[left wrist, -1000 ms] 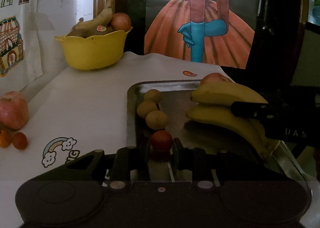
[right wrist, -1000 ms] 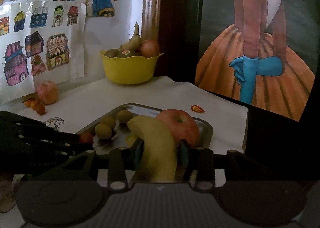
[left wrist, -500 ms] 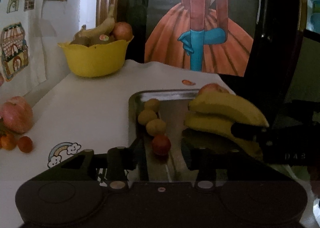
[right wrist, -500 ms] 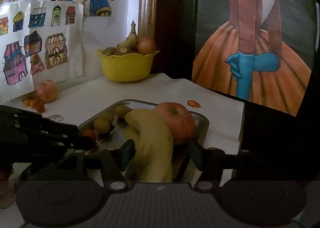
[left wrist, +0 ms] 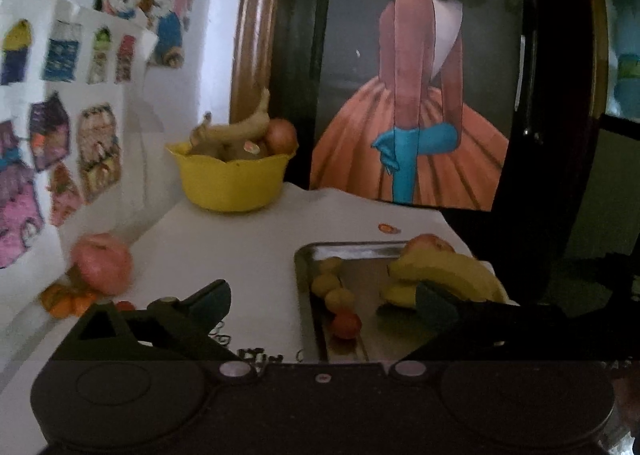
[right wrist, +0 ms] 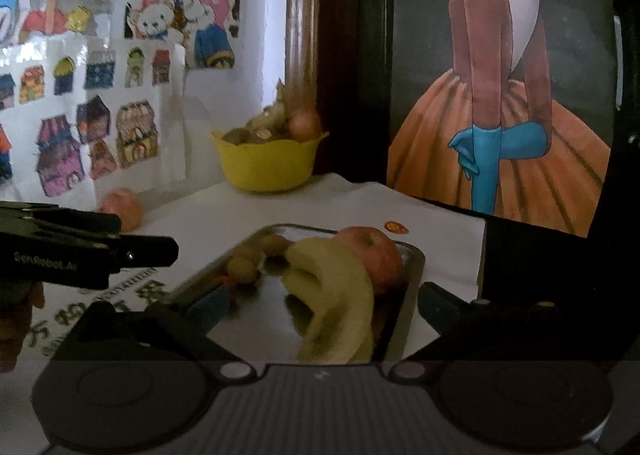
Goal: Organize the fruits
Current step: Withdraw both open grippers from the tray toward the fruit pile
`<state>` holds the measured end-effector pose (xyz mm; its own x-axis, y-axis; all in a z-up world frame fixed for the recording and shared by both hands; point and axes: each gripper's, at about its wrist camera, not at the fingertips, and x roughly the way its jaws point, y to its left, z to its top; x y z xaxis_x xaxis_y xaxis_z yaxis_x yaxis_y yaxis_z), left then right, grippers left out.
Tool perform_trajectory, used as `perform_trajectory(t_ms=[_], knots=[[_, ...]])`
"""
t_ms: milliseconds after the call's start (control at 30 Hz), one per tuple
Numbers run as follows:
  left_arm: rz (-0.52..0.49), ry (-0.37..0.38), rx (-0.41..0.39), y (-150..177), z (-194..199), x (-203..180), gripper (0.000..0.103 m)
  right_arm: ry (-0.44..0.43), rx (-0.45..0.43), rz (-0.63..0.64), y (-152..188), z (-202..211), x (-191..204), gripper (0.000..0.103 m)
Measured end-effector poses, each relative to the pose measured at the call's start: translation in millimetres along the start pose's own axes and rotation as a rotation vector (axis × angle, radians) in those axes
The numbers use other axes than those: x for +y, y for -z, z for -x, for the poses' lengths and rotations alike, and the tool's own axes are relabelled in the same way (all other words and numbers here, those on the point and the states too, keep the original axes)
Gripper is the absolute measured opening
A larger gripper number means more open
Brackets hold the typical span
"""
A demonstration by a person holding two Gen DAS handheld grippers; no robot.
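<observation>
Where bananas [right wrist: 336,295] lie on metal tray [right wrist: 408,287] w/ apple [right wrist: 370,251], small fruits [left wrist: 338,295] line tray's left edge. Both grippers, left [left wrist: 320,305] & right [right wrist: 320,307]: jaws wide apart, holding nothing. Yellow bowl [left wrist: 230,183] far back on desk [left wrist: 240,247].

Left tongs [left wrist: 322,305] spread wide, empty, above metal tray [left wrist: 306,287]; red fruit [left wrist: 346,325], bananas [left wrist: 444,275] inside.

"GenRobot.AI" stands on the left hand-held gripper [right wrist: 136,251] (white lettering, right wrist view); the tablecloth print is unreadable.
</observation>
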<state>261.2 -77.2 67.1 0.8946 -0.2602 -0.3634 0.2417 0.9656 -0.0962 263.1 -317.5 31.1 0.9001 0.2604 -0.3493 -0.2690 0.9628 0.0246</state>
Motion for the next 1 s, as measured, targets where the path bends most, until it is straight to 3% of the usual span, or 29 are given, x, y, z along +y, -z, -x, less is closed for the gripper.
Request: perform_trajectory(t_ms=[300,600,1000], knots=[[0.020,-0.038,-0.051,9.7,70.8,27.9,0.102,0.012,-0.048,0.001,-2.3,63.3,33.3,0.103],[0.119,-0.175,-0.001,30.2,132.8,74.1,0.102,0.001,-0.072,0.032,3.1,123.7,82.2,0.103],[0.191,-0.254,0.009,57.4,186.7,112.3,0.102,-0.072,0.040,0.022,35.8,140.7,149.3,0.103]])
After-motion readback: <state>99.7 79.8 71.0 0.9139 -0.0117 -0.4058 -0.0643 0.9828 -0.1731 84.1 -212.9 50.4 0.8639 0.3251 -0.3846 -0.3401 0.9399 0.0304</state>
